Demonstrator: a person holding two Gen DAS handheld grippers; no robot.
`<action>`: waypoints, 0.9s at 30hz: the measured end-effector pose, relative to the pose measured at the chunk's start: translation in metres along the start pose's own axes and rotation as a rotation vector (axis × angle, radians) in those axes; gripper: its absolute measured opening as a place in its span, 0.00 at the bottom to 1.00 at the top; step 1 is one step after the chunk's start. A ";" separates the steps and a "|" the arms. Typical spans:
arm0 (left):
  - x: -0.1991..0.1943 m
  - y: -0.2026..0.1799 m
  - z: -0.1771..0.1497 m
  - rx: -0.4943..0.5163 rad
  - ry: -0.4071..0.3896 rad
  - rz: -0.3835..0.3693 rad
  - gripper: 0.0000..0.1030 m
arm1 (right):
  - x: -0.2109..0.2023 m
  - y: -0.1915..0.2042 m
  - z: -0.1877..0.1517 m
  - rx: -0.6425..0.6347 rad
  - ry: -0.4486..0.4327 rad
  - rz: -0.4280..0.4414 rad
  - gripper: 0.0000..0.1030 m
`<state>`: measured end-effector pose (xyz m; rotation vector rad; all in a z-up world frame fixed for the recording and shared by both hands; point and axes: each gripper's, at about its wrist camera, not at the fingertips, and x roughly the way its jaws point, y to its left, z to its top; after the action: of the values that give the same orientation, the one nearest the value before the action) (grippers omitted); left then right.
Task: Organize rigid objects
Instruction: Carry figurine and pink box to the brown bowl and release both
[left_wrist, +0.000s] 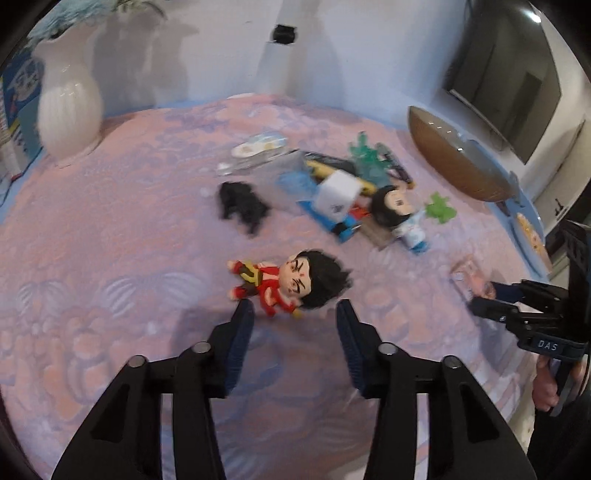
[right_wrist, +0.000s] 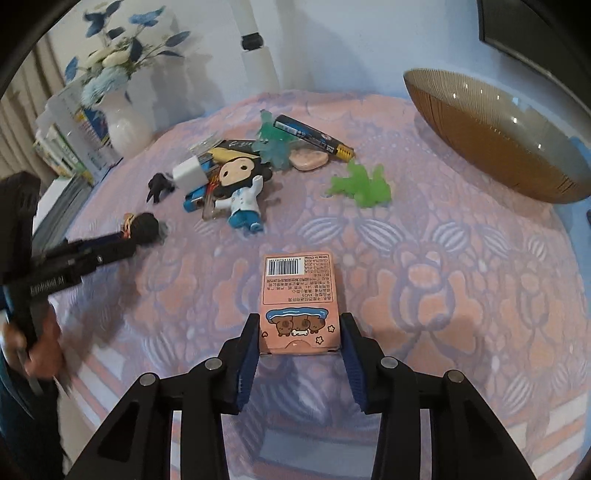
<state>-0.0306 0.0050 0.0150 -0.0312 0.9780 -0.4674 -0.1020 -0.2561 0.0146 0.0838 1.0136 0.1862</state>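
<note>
My left gripper (left_wrist: 293, 308) is open just in front of a red-clothed, black-haired figurine (left_wrist: 291, 282) lying on the pink patterned cloth (left_wrist: 110, 258); the figurine's head sits near the gap between the fingertips. My right gripper (right_wrist: 299, 325) has its jaws around the near end of a pink card box (right_wrist: 297, 299) with a barcode; whether the pads press the box I cannot tell. The box also shows in the left wrist view (left_wrist: 471, 278) at the right gripper's (left_wrist: 487, 299) tips. A pile of toys (right_wrist: 236, 166) lies further back.
A large brown bowl (right_wrist: 509, 136) stands at the right. A white vase (left_wrist: 68, 107) with flowers and some books stand at the back left. A black toy (left_wrist: 242, 206), a white cube (left_wrist: 338, 195), a blue-and-white figurine (right_wrist: 240, 192), green soft toys (right_wrist: 360, 184) and a marker (right_wrist: 314, 136) lie mid-table.
</note>
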 end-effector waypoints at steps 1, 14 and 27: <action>-0.001 0.003 0.000 -0.013 0.000 -0.002 0.53 | 0.001 0.001 0.000 0.000 -0.003 -0.002 0.46; 0.029 -0.029 0.025 -0.046 0.012 0.117 0.53 | 0.005 0.006 0.001 0.026 -0.061 -0.064 0.40; -0.033 -0.119 0.062 0.164 -0.193 -0.081 0.53 | -0.098 -0.075 0.027 0.167 -0.313 -0.079 0.39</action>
<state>-0.0399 -0.1001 0.1043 0.0316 0.7490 -0.6065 -0.1206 -0.3480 0.0994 0.2173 0.7167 0.0143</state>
